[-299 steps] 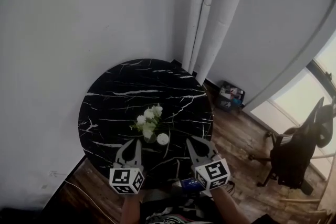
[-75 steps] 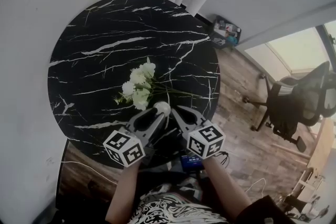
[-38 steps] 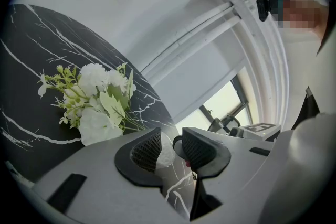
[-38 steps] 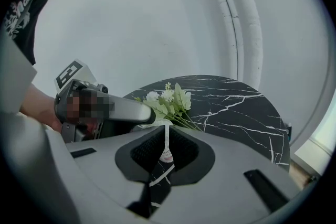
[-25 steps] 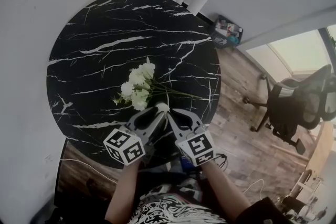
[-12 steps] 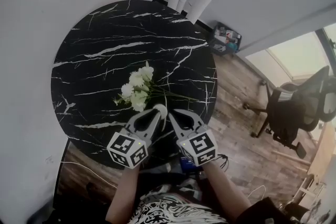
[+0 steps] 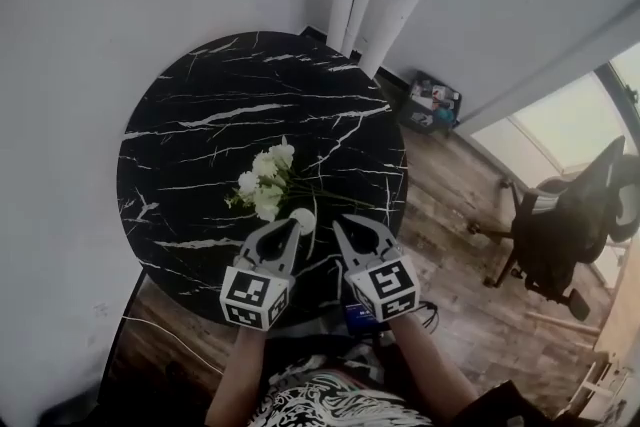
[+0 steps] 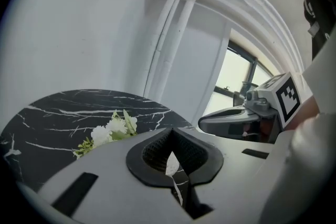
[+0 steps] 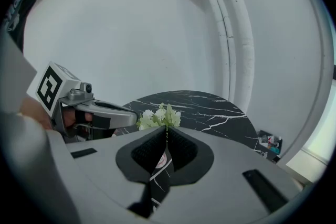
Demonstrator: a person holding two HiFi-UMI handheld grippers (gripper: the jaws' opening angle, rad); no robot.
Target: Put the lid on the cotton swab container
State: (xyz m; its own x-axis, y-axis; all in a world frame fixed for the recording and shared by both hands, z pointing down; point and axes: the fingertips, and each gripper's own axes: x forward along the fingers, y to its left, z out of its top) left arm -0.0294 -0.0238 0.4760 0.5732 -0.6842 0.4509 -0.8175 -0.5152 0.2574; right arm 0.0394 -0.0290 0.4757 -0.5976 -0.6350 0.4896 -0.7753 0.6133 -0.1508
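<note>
Cotton swab container (image 7: 303,219) just beside left gripper (image 7: 292,227), jaws just closed, empty, right gripper (image 7: 338,227) closed too

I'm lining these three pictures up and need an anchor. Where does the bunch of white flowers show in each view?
Head view: the white flowers lie slightly left of and just above the picture's centre, on the table's near half.
Left gripper view: the flowers sit lower left of centre, at the table's right side.
Right gripper view: the flowers are near the centre, slightly below the middle.
Shared landmark: the black marble table beneath them.
</note>
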